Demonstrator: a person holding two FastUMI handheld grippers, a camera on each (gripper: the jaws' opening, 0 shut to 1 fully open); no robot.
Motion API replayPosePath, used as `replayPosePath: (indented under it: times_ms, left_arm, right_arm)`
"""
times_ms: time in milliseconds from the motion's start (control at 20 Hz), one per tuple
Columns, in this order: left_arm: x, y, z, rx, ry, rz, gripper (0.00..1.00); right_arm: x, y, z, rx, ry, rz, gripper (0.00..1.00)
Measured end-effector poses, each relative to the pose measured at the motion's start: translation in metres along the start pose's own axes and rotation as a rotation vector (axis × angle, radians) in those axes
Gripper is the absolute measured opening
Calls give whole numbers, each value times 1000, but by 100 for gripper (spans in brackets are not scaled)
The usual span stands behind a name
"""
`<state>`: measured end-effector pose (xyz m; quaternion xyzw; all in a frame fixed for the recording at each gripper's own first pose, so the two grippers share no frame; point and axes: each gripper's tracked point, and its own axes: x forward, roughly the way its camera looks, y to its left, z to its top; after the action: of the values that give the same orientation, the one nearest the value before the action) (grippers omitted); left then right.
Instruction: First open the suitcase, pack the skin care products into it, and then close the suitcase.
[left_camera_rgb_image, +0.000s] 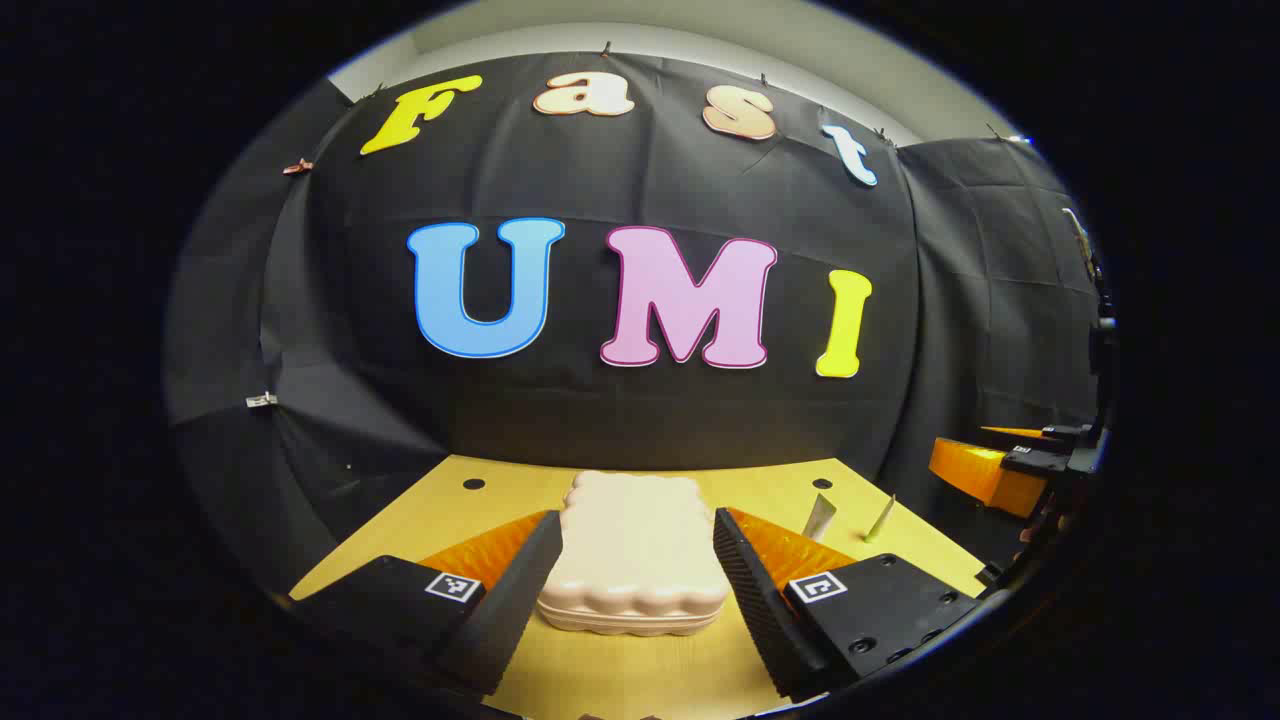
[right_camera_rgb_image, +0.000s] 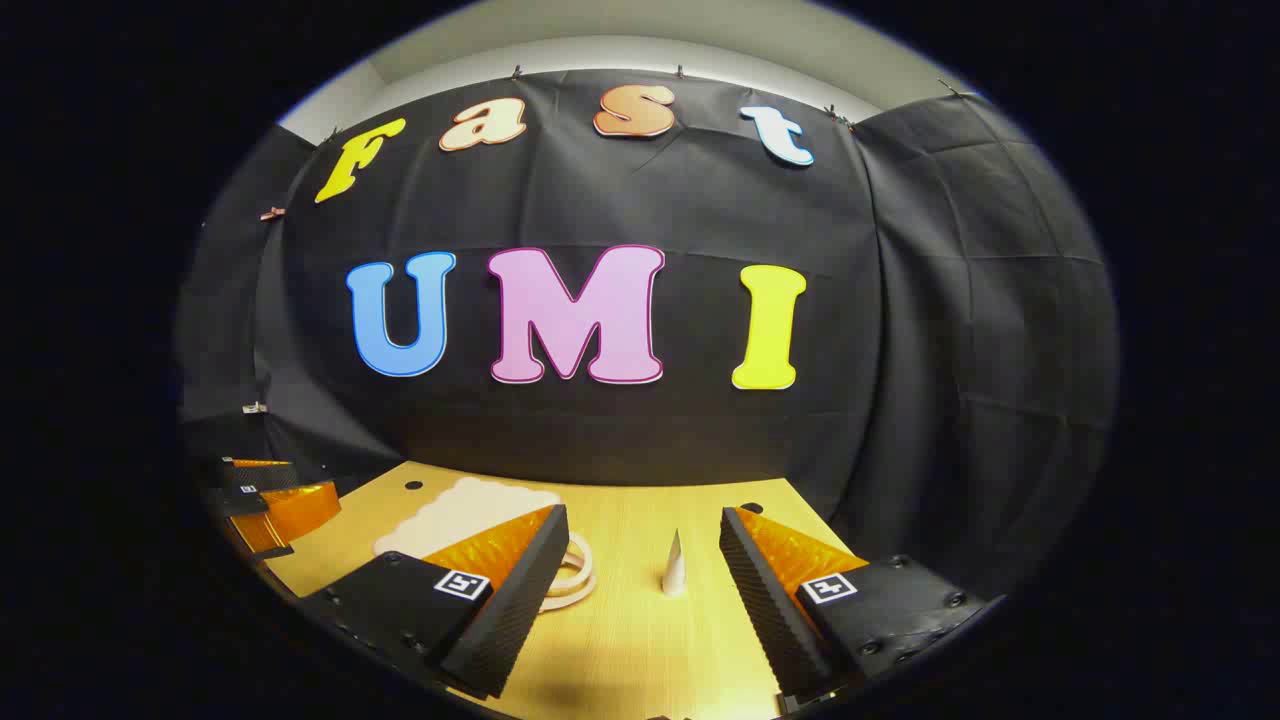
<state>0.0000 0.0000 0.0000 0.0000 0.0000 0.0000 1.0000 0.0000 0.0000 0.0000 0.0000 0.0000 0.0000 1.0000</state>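
Observation:
A closed cream suitcase (left_camera_rgb_image: 635, 545) with a scalloped edge lies flat on the wooden table (left_camera_rgb_image: 640, 670). In the left gripper view my left gripper (left_camera_rgb_image: 637, 520) is open, one finger on each side of the case, close to its sides. Two small upright skin care tubes (left_camera_rgb_image: 820, 515) (left_camera_rgb_image: 880, 517) stand to its right. In the right gripper view my right gripper (right_camera_rgb_image: 644, 515) is open with one white tube (right_camera_rgb_image: 675, 565) standing between its fingers, farther out. The suitcase (right_camera_rgb_image: 450, 515) lies at the left there, partly hidden by a finger, its handle loop (right_camera_rgb_image: 572, 580) showing.
The black cloth wall closes the table's far edge. Two dark holes (left_camera_rgb_image: 473, 484) (left_camera_rgb_image: 822, 484) sit near the table's back corners. The right gripper (left_camera_rgb_image: 1000, 465) shows far right in the left gripper view, the left gripper (right_camera_rgb_image: 270, 500) far left in the right gripper view.

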Motion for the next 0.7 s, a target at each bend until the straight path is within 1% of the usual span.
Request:
replayPosePath:
  times_ms: [250, 700]
  left_arm:
    - [12, -16, -2, -1, 9, -2, 96]
    - [22, -31, -9, 21, 39, -16, 96]
  right_arm:
    - [12, -11, -9, 18, 32, 11, 96]
    - [8, -32, -22, 24, 60, 0, 96]
